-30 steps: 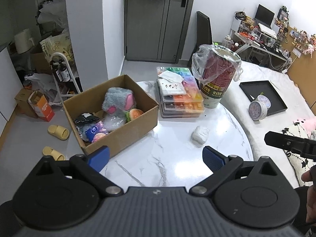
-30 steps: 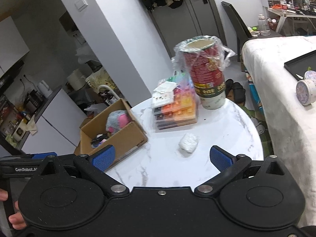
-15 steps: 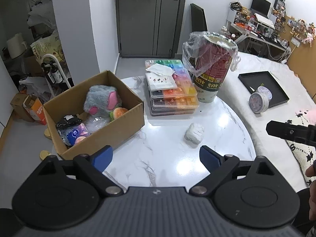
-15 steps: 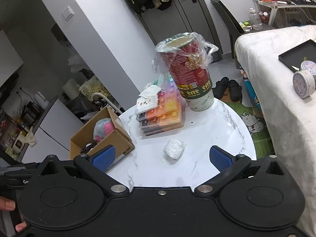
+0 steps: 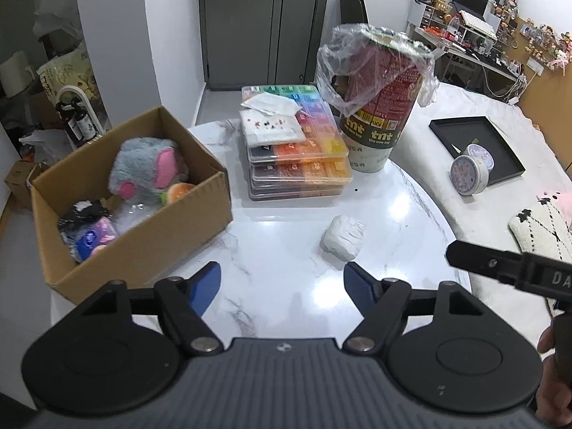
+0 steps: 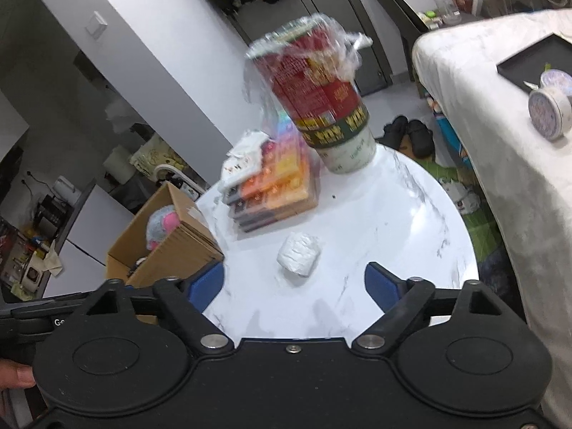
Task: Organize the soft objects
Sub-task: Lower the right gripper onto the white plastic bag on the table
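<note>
Small cluttered room w/ a grey door at the back, a desk full of stuff far right, and a bed w/ white cover on the right. In the middle, a round white marble surface (image 5: 411, 214) holds everything.

A white soft lump (image 5: 343, 237) lies on the surface's bare front part, apart from the other items. In the right wrist view it (image 6: 299, 258) sits just ahead of the gap between the blue pads. A cardboard box (image 5: 153, 246) stands at the surface's left edge; inside are a grey-pink plush toy (image 5: 148, 169), a small orange-green soft piece beside it, and a few dark/blue/pink bits at the near end. Behind the lump: a stack of clear bead cases (image 5: 300, 164) w/ a white paper on top, and next to it a tall red cup (image 5: 379, 107) lined w/ a plastic bag.

Left gripper (image 5: 282, 289): jaws spread wide, nothing between them, above the surface's near edge, lump just ahead-right of it. Right gripper (image 6: 295, 286): also spread wide, holding nothing, lump centred ahead of it, not touching.

On the bed: black tray (image 5: 479, 150) and a round tin (image 5: 468, 175) at its near-left edge.
</note>
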